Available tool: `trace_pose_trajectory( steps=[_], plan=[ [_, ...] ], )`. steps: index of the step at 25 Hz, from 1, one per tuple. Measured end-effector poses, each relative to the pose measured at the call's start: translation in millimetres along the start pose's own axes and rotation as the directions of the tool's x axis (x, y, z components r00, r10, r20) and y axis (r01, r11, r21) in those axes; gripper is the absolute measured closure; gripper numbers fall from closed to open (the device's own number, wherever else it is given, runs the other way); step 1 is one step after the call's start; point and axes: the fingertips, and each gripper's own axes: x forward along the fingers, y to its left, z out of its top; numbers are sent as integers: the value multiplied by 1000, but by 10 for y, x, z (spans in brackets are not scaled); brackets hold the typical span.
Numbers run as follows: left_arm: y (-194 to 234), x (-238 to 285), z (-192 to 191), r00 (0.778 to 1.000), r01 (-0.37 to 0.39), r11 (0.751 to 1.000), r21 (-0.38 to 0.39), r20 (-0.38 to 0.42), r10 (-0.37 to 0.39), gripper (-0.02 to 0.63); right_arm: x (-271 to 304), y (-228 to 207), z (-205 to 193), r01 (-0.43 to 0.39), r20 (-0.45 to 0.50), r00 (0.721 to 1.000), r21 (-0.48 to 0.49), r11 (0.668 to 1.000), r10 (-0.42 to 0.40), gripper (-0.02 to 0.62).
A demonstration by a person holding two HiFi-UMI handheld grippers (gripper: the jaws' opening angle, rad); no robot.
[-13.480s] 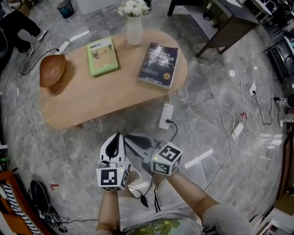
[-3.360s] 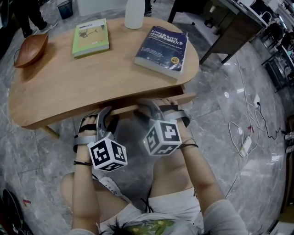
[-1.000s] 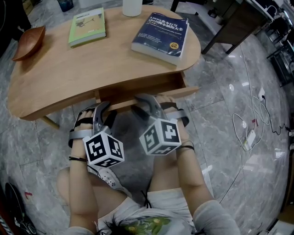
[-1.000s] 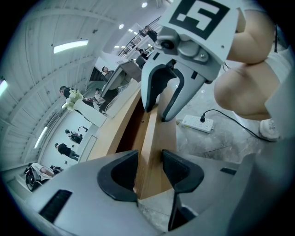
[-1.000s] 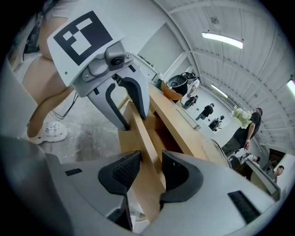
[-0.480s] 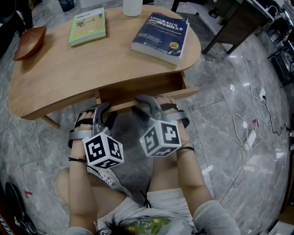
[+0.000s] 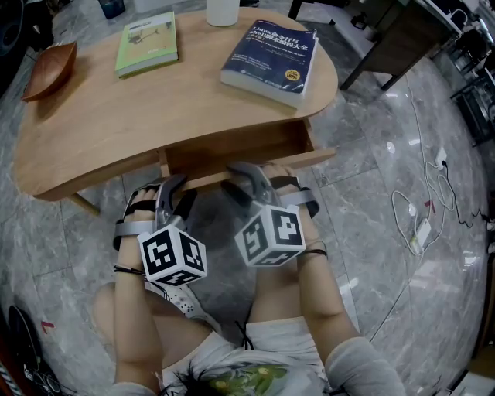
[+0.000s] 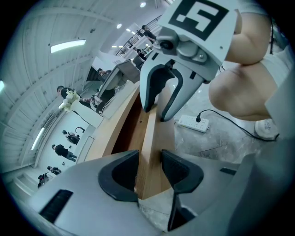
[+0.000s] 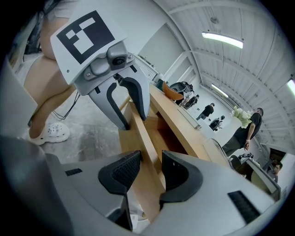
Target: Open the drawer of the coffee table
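The light wooden coffee table (image 7: 116,131) has its drawer (image 7: 309,160) standing partly out beneath the top's near edge. My left gripper (image 7: 176,195) is clamped on the left part of the drawer front, my right gripper (image 7: 238,175) on its middle. In the left gripper view the left gripper (image 8: 148,167) has both pads against the upright drawer front (image 8: 151,138), with the right gripper (image 8: 159,99) further along it. From the right gripper view, the right gripper (image 9: 150,168) pinches the same drawer front (image 9: 140,133), and the left gripper (image 9: 126,103) shows beyond.
On the tabletop lie a dark blue book (image 7: 271,54), a green book (image 7: 147,45), a brown bowl (image 7: 48,62) and a white vase base (image 7: 223,11). A power strip (image 7: 421,232) with cables lies on the marble floor at the right. My knees are under the grippers.
Over the last second nothing has visibly moved. Much earlier I stood back from the table with both grippers free; now I crouch at it with both on the drawer front.
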Motion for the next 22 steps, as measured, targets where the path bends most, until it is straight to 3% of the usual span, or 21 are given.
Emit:
trace_pose_trajectory(
  steps=[22],
  plan=[
    [-80, -56, 5, 1000, 14, 1000, 0, -7, -14, 449, -68, 68, 5, -17, 14, 1000, 4, 1000, 17, 443]
  ],
)
